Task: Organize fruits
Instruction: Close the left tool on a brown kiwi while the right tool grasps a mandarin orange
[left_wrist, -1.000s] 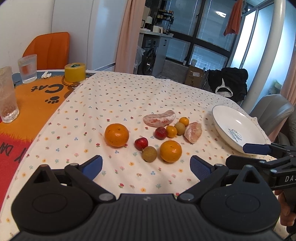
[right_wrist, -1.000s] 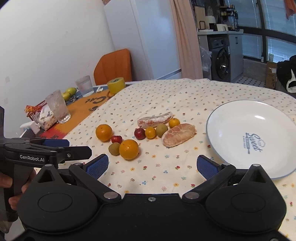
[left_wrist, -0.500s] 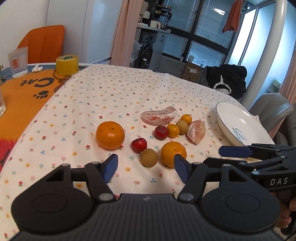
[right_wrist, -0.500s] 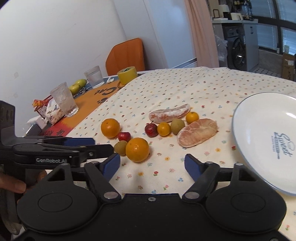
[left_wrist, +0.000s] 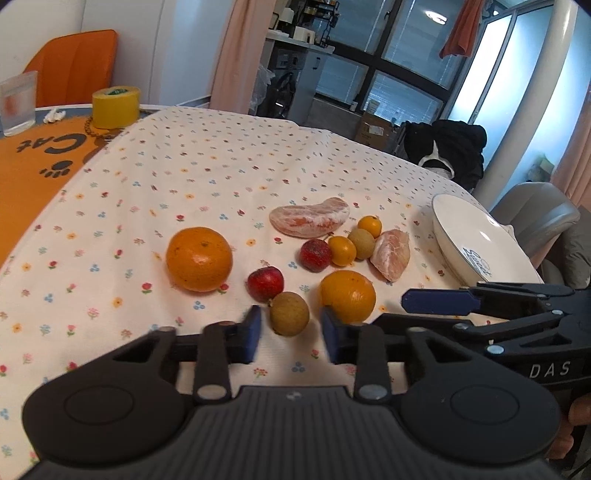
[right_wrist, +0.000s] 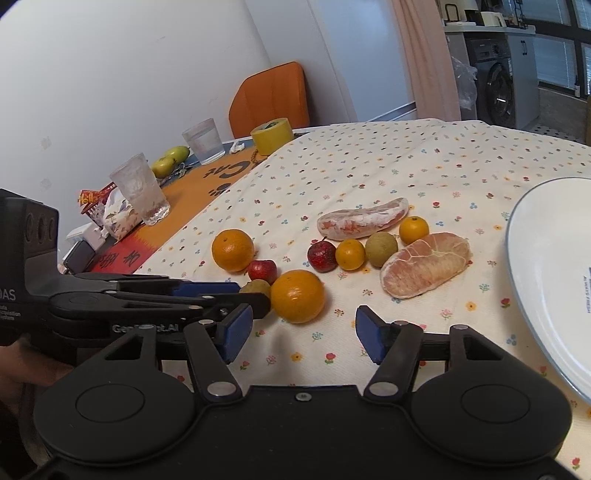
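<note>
The left gripper (left_wrist: 290, 334) is hovering low over the flowered tablecloth (left_wrist: 207, 173), its blue pads spread partway and flanking a brown longan (left_wrist: 289, 313) without touching it. In the right wrist view that longan is partly hidden behind the left tool's fingers. A small red fruit (left_wrist: 265, 283) is sitting just beside the longan at its 11 o'clock, and a near orange (left_wrist: 347, 295) is resting just beside it at 2 o'clock. A larger orange (left_wrist: 198, 258) is lying apart at 10 o'clock of the left gripper.

The right gripper (right_wrist: 301, 332) is also standing spread and gripping nothing, with the near orange just ahead of its pads, toward the left one.

Further back, a second red fruit (left_wrist: 315, 255), two kumquats (left_wrist: 342, 251) and another longan (left_wrist: 362, 243) are forming a touching row. A long pomelo segment (left_wrist: 309, 221) is lying behind them; a stubbier pomelo piece (left_wrist: 392, 254) is lying beside the row.

A white plate (left_wrist: 476, 236) is resting at 2 o'clock, holding no fruit.
</note>
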